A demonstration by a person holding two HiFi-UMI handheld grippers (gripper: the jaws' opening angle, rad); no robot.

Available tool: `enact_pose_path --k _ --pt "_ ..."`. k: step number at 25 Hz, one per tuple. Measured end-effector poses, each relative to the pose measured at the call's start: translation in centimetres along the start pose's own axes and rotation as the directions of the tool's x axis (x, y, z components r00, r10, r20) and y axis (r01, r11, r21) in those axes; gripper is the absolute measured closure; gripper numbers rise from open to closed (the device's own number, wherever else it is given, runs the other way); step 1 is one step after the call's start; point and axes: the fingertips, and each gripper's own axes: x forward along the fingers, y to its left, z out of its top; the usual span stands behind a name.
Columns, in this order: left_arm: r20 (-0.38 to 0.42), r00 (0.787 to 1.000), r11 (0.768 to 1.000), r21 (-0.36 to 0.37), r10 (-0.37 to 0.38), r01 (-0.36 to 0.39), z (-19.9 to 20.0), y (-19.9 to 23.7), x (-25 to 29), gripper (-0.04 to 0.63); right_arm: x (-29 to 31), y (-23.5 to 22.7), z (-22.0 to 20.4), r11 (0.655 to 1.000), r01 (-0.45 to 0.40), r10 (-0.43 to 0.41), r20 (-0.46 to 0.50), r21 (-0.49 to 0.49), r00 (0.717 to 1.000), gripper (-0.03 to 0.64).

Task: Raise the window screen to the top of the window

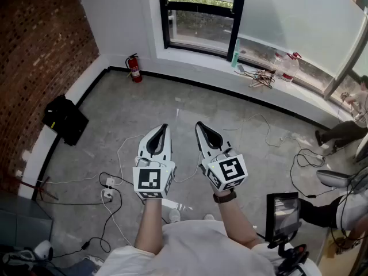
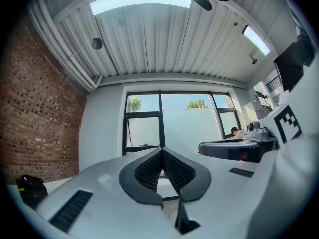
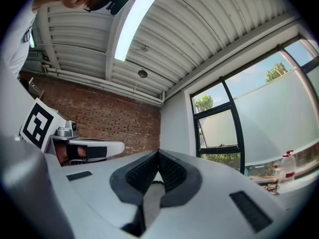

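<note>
Nearest the lens, the person's white shirt (image 1: 218,252) gave way to two smooth white claws held over the grey concrete floor (image 1: 172,105). Left claw (image 1: 163,129) and right claw (image 1: 199,125) were both clenched, their ribbed black pads (image 2: 148,171) meeting at the tips with nothing between. Window screen (image 1: 293,22), a pale translucent sheet, hung well apart from both claws, covering the lower panes of the black-framed window (image 1: 164,16). In the left gripper view, sky showed above it. A red cylindrical fire extinguisher (image 1: 134,68) stood near the rough brick wall (image 1: 34,33).

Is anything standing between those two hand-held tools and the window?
Nothing visible does. The left gripper and right gripper, jaws shut and empty, hang over the concrete floor, and the window lies ahead across it.
</note>
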Motion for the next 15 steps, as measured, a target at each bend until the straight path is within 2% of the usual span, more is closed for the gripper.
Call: enact_pose_path --k 4,11,13,15 --pt "0.006 1.000 1.000 -0.010 -0.002 0.002 0.0 2.3 -0.3 0.594 1.8 0.5 -0.4 0.998 0.053 -0.052 -0.025 0.038 0.998 0.614" --pt "0.007 1.000 1.000 -0.019 0.008 -0.008 -0.2 6.3 -1.2 0.595 4.7 2.5 1.0 0.992 0.075 -0.082 0.059 0.106 0.995 0.614" --pt "0.002 1.000 1.000 -0.010 0.000 0.000 -0.3 7.5 -1.3 0.595 6.0 3.8 0.4 0.992 0.053 -0.057 0.032 0.116 0.998 0.614" --pt "-0.008 1.000 1.000 0.001 -0.012 0.012 -0.8 8.2 -1.7 0.595 7.1 5.0 -0.7 0.996 0.033 -0.031 -0.025 0.080 0.999 0.614"
